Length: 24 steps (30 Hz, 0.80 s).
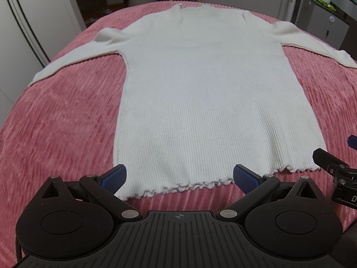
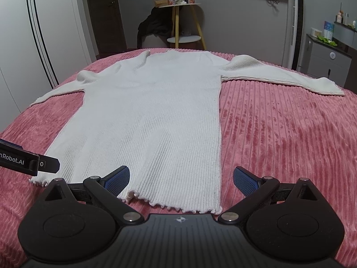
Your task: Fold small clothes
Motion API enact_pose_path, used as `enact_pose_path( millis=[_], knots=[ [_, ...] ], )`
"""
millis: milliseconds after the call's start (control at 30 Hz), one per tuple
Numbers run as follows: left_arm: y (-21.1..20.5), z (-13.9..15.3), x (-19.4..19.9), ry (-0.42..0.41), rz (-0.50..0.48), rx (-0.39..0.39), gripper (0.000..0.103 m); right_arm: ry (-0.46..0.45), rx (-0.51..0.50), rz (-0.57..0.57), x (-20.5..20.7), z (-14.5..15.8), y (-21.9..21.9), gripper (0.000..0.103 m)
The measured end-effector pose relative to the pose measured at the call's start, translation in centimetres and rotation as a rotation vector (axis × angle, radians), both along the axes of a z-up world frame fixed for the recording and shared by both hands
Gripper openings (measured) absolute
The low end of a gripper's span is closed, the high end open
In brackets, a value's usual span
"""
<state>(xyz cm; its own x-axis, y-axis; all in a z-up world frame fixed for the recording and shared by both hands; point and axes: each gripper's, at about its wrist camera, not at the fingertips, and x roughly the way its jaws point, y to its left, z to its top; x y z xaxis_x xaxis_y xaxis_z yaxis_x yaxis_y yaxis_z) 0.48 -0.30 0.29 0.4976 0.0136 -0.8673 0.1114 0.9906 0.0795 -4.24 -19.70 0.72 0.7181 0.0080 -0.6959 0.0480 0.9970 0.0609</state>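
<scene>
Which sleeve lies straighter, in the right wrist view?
The sleeve on the right side of the view: it runs out flat and nearly straight across the pink bedspread. The left-side sleeve humps at the shoulder and angles down toward the bed edge.

We see 1 sweater (image 1: 196, 93) lying flat on the bedspread (image 1: 62, 129), hem nearest us, neck at the far end, 2 sleeves spread out to the left and right. Our left gripper (image 1: 179, 177) sits just before the hem's left part, fingers wide apart. Our right gripper (image 2: 181, 178) sits before the hem's right corner, also spread wide. Behind the bed stands a stool (image 2: 181, 22); a cabinet (image 2: 330, 58) stands to the far right.
</scene>
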Motion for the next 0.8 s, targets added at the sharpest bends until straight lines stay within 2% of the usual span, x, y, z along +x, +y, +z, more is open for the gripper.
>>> enact_pose_path(
  millis=[467,667,800],
  knots=[
    [0.01,0.03,0.05,0.003,0.007,0.007,0.103,-0.031,-0.006,0.031,-0.25,0.33,0.08,0.099],
    [-0.11,0.05,0.12,0.006,0.005,0.009,0.103,-0.034,0.042,0.048,-0.41,0.13,-0.08,0.099],
    [-0.16,0.01,0.23,0.011,0.006,0.008,0.103,-0.039,0.026,0.042,-0.43,-0.05,0.14,0.099]
  ],
)
